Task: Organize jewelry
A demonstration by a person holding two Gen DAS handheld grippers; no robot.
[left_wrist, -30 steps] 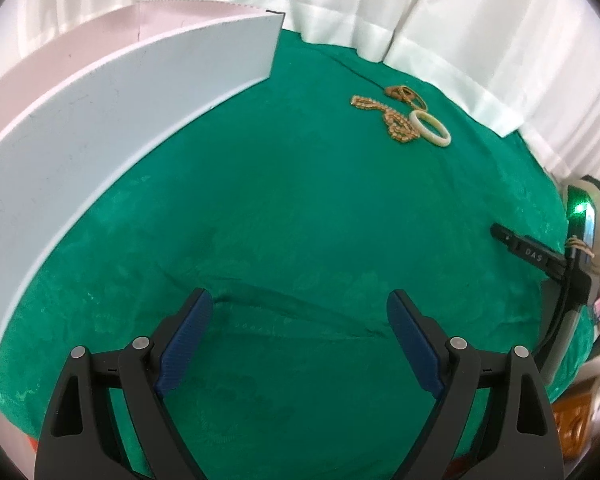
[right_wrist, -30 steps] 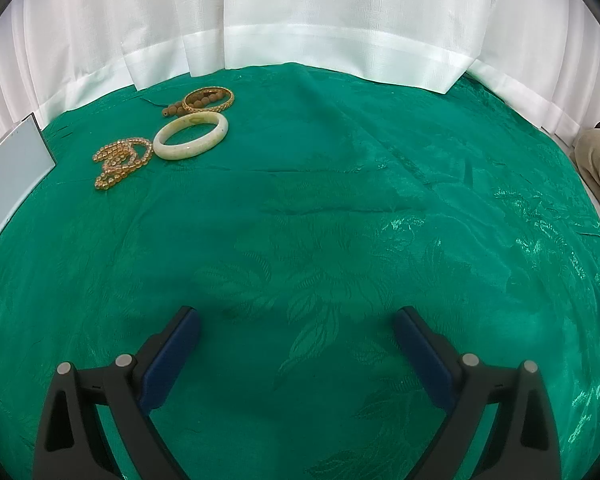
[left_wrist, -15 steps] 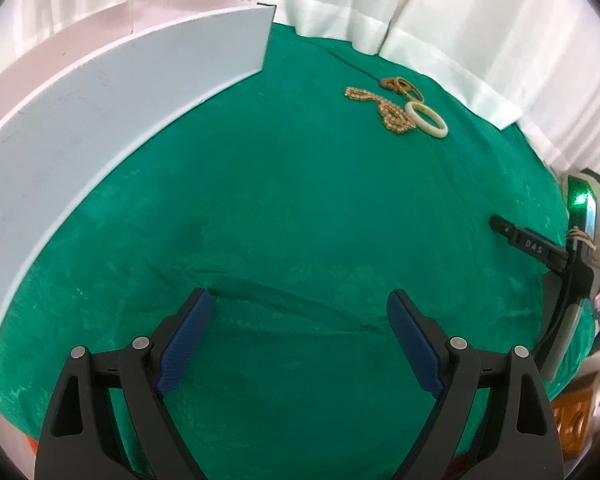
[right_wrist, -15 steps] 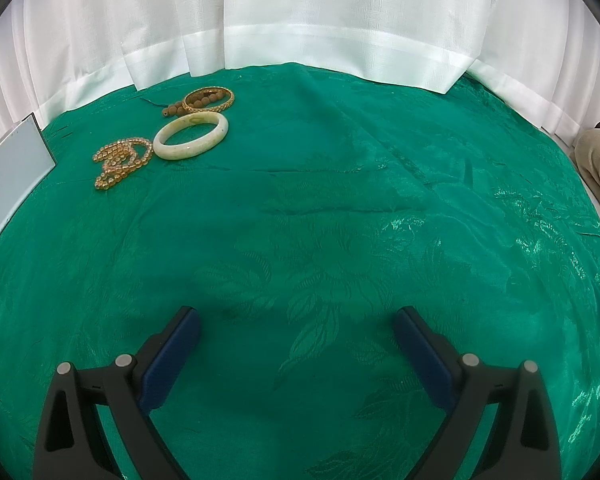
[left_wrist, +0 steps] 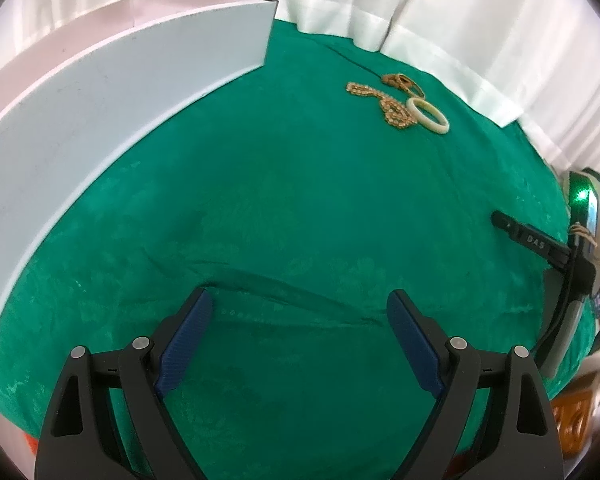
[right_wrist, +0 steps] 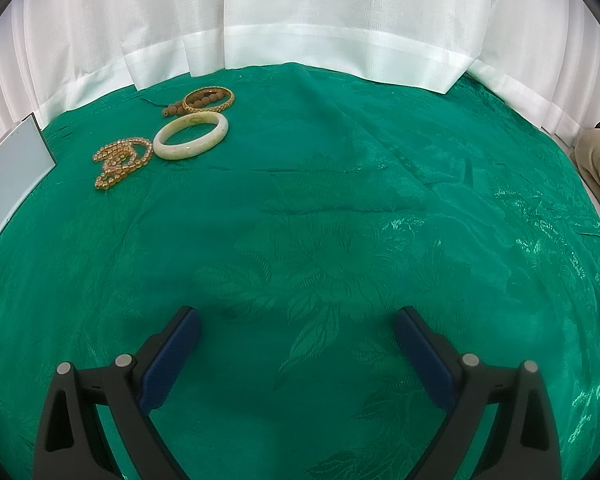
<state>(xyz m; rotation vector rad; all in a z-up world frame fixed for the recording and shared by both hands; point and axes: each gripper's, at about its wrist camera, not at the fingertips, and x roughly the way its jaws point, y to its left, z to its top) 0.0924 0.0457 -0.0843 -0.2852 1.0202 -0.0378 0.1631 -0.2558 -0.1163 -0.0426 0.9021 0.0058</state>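
A: Left gripper [left_wrist: 298, 320]: jaws spread wide, nothing between the blue pads [left_wrist: 186, 338], only wrinkled green cloth [left_wrist: 300, 208] beneath.

B: Right gripper [right_wrist: 296, 340]: equally wide, empty, angled down over a leaf pattern woven into the same cloth.

A: Jewelry well apart from both, clustered at the far edge near the white curtain [right_wrist: 300, 20].

B: From the right wrist view: pale jade-like bangle [right_wrist: 191, 141] lying flat, amber bead strand [right_wrist: 120, 161] just to its left, touching or nearly so.

A: Behind the bangle, a gold patterned bangle [right_wrist: 209, 99] with brown wooden beads [right_wrist: 198, 104] lying partly inside it and trailing out to the left.

B: Same cluster small in the left wrist view: pale bangle at upper right, bead strand beside it.

A: White box [left_wrist: 100, 112] standing tall along the left side, pink inner wall visible above its rim.

B: Contents of the box hidden from here.

A: At the right edge of the left view, the other gripper's black body with a green light.
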